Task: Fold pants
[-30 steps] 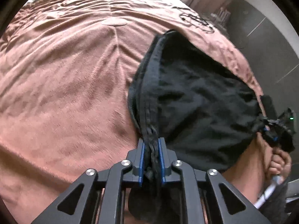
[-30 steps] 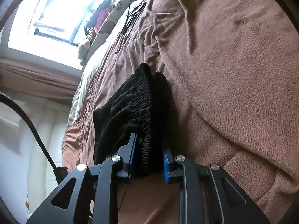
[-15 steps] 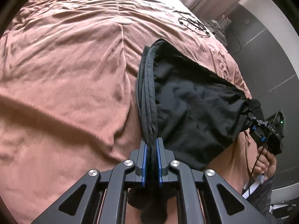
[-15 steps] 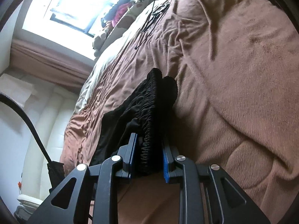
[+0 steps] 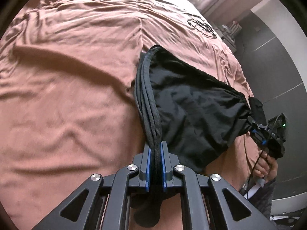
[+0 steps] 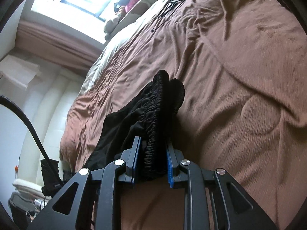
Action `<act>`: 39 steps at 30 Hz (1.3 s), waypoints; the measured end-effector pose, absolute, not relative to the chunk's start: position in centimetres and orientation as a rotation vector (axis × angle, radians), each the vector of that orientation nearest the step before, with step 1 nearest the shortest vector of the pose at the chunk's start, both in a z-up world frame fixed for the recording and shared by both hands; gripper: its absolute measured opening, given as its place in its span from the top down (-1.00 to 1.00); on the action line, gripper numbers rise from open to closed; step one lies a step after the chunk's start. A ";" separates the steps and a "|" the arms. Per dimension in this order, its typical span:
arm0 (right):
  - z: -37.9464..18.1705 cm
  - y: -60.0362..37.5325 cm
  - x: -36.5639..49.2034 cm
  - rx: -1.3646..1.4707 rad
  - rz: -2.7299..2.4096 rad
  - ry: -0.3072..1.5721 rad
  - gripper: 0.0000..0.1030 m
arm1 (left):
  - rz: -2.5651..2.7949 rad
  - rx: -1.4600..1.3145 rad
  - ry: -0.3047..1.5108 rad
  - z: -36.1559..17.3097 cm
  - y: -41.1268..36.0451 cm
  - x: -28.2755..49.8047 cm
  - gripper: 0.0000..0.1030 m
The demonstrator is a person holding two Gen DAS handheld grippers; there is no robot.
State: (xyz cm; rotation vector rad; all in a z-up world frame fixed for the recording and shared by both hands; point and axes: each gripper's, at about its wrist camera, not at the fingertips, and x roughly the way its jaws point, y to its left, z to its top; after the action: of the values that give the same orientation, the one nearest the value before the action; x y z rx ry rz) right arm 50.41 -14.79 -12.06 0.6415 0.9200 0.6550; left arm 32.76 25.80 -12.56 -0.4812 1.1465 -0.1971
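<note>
The black pants [image 5: 193, 113] hang folded in several layers, stretched between my two grippers above the brown bed cover [image 5: 67, 88]. My left gripper [image 5: 155, 164] is shut on the stacked hem edges. My right gripper [image 6: 153, 164] is shut on the gathered elastic waistband [image 6: 155, 126]. In the left wrist view the right gripper [image 5: 258, 130] shows at the far right, clamped on the other end of the pants. The cloth sags toward the bed between them.
The wrinkled brown cover [image 6: 239, 76] spans the whole bed. A black cable [image 5: 201, 25] lies on its far corner. Stuffed toys [image 6: 134, 5] sit by the window. Grey floor [image 5: 272, 61] lies to the right of the bed. A black cord [image 6: 28, 126] hangs at left.
Both grippers have lifted the pants higher and back from the bed. The cloth is pulled tauter between them. The grips are unchanged.
</note>
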 end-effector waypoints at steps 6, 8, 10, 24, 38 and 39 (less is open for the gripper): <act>-11.9 -14.3 49.7 0.592 0.706 0.946 0.60 | -0.168 -0.528 1.133 -12.0 26.0 28.5 0.81; -11.6 -14.3 49.9 0.566 0.723 0.952 0.60 | -0.156 -0.555 1.140 -12.1 25.8 27.2 0.82; -11.0 -14.2 50.3 0.527 0.740 0.954 0.60 | -0.134 -0.590 1.150 -12.4 25.4 25.8 0.81; -7.8 -14.1 52.9 0.300 0.752 0.973 0.64 | -0.127 -0.760 1.110 -14.6 22.0 21.7 0.81; -8.1 -17.9 48.0 0.289 0.547 0.905 -0.15 | -0.098 -0.873 1.057 -18.1 23.5 19.8 -0.20; -8.0 -18.0 47.5 0.292 0.554 0.897 -0.15 | -0.112 -0.884 1.050 -18.2 23.6 19.8 -0.20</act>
State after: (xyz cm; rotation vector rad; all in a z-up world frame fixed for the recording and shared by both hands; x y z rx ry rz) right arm 47.46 -18.03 -8.02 0.2924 0.8965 0.5539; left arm 19.76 23.56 -18.17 -0.8841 1.0505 -0.1119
